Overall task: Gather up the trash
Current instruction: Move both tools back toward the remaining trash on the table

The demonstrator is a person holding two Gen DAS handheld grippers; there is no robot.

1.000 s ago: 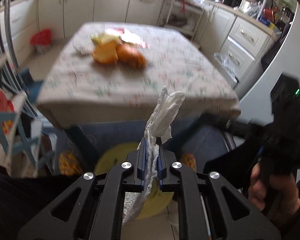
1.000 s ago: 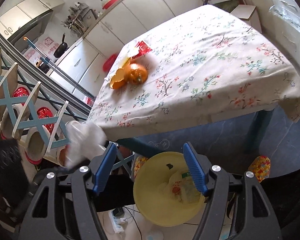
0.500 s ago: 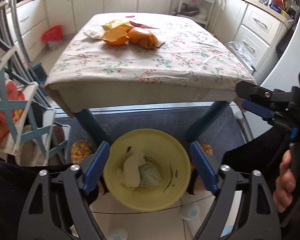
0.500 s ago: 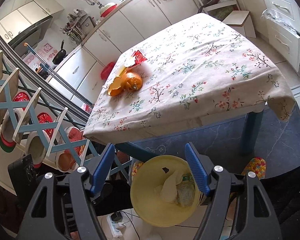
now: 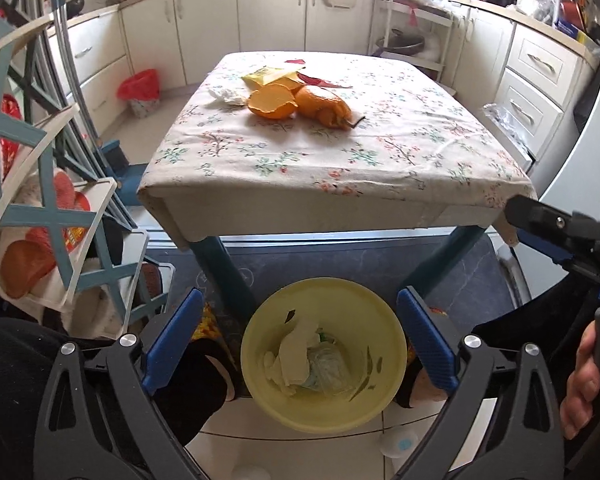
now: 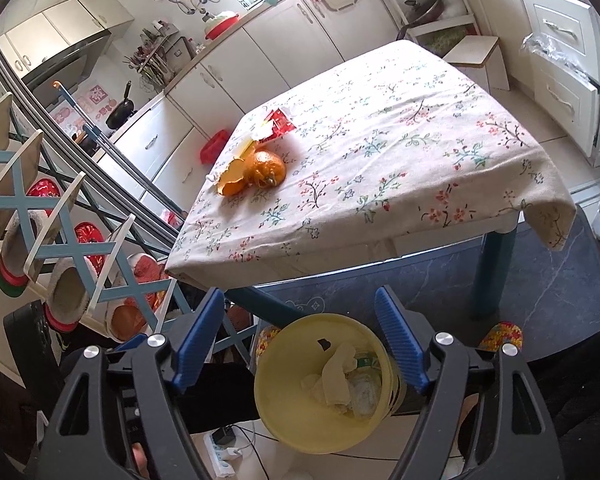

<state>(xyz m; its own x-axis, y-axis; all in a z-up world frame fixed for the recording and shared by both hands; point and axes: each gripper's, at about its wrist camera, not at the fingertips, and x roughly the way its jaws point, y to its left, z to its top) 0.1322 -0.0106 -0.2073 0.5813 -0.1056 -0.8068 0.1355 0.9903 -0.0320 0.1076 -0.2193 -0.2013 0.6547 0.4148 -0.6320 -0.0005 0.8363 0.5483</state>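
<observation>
Both hand-held grippers, left (image 5: 300,334) and right (image 6: 300,334), opening emptily above yellow bin (image 5: 260,396) beside table edge (image 5: 324,216).

Tissue (image 5: 296,350) in bin (image 5: 260,392) before table (image 5: 380,168)

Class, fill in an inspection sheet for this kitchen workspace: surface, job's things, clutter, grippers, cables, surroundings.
Surface: square table under a floral tablecloth.
Job's things: orange peel pieces, yellow wrapper, red wrapper and crumpled white tissue on the table; round yellow plastic bin on the floor, holding crumpled paper and plastic.
Clutter: nothing seen beyond the trash.
Grippers: left gripper jaws opening, nothing between them; right gripper jaws opening, nothing between them.
Cables: white power strip with leads on the floor.
Surroundings: white cabinets, blue lattice shoe rack, red-bagged basket.
</observation>
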